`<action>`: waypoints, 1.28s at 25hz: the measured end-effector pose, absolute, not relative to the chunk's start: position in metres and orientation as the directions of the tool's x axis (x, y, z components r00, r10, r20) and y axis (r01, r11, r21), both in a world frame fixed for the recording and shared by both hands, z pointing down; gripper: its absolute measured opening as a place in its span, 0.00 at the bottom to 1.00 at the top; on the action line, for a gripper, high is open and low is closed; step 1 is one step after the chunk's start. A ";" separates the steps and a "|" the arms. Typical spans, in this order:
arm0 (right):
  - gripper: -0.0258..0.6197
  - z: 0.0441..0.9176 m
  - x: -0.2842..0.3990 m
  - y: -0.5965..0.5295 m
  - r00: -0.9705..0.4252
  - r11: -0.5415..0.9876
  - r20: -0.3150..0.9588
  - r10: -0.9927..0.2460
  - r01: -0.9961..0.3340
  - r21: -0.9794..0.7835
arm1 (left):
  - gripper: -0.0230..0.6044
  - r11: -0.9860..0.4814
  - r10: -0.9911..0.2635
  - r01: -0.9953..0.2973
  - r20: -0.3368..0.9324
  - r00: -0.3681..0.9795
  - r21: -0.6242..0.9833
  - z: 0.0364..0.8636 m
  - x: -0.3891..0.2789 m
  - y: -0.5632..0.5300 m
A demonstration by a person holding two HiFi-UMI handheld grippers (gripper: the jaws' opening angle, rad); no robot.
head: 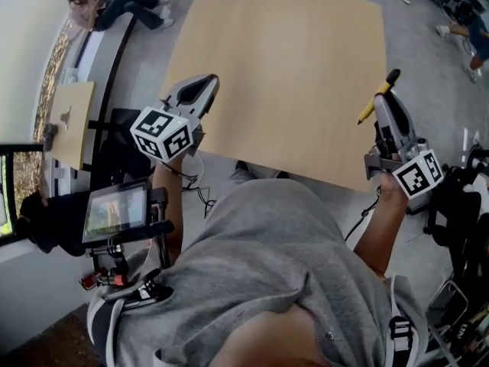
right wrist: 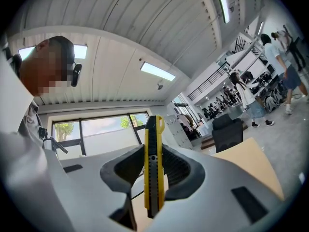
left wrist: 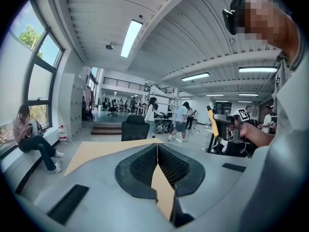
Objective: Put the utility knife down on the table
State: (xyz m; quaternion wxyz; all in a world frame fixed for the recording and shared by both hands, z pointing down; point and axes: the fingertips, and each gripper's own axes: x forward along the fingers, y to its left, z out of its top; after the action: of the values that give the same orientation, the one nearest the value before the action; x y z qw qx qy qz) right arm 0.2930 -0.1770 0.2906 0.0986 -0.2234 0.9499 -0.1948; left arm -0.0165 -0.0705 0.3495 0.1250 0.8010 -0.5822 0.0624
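Between the dark ribbed fingers of the right gripper, a slim yellow-and-black plastic utility knife is clamped by its flat sides. In the right gripper view it runs from 12 to 6 o'clock, and its upper end pokes past the fingertips toward the ribbed white ceiling, so this gripper is pitched well upward. In the head view the right gripper sits at about 4 o'clock of the pale, square wooden counter. The utility knife leans toward 1 o'clock over the counter's right edge and appears to be held clear of the surface. The left gripper carries nothing: its fingers are pressed together at the tips, with only the counter showing beyond them. In the head view the left gripper hovers at about 8 o'clock, near the counter's near-left corner and well apart from the knife. The step in hand looks like carrying the knife in, with the put-down not yet begun. The next move likely calls for bringing the right gripper inward toward 10 o'clock and tipping it down until the knife lies flat. The fingers should part only once the knife rests on the wood, so it neither drops nor slides off the near edge.
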 end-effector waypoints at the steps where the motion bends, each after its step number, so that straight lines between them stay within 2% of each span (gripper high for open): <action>1: 0.22 0.287 0.294 -0.181 -0.882 0.827 -0.090 -0.463 -0.393 -0.403 | 0.05 -0.292 -0.917 -0.948 0.243 0.315 0.129 0.346 -0.013 -0.076; 7: 0.22 0.286 0.276 -0.186 -0.879 0.819 -0.071 -0.471 -0.405 -0.406 | 0.05 -0.345 -0.903 -0.930 0.224 0.366 0.129 0.335 -0.015 -0.102; 15: 0.22 0.293 0.176 -0.210 -0.893 0.824 -0.027 -0.450 -0.403 -0.399 | 0.05 -0.358 -0.895 -0.915 0.213 0.393 0.183 0.353 -0.095 -0.128; 21: 0.22 0.295 0.142 -0.222 -0.881 0.820 -0.020 -0.473 -0.431 -0.377 | 0.05 -0.390 -0.885 -0.901 0.191 0.423 0.189 0.357 -0.130 -0.150; 26: 0.22 0.306 0.085 -0.225 -0.863 0.803 0.005 -0.505 -0.472 -0.364 | 0.05 -0.431 -0.868 -0.878 0.171 0.466 0.206 0.372 -0.187 -0.167; 32: 0.22 0.294 0.096 -0.217 -0.834 0.776 0.011 -0.552 -0.519 -0.358 | 0.05 -0.484 -0.845 -0.850 0.142 0.516 0.208 0.358 -0.179 -0.178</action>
State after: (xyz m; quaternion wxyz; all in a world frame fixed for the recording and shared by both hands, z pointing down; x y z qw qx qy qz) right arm 0.0965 -0.2174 0.2940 0.0471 -0.2846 0.9412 -0.1757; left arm -0.1788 -0.1783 0.3583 0.1263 0.8615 -0.4917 0.0101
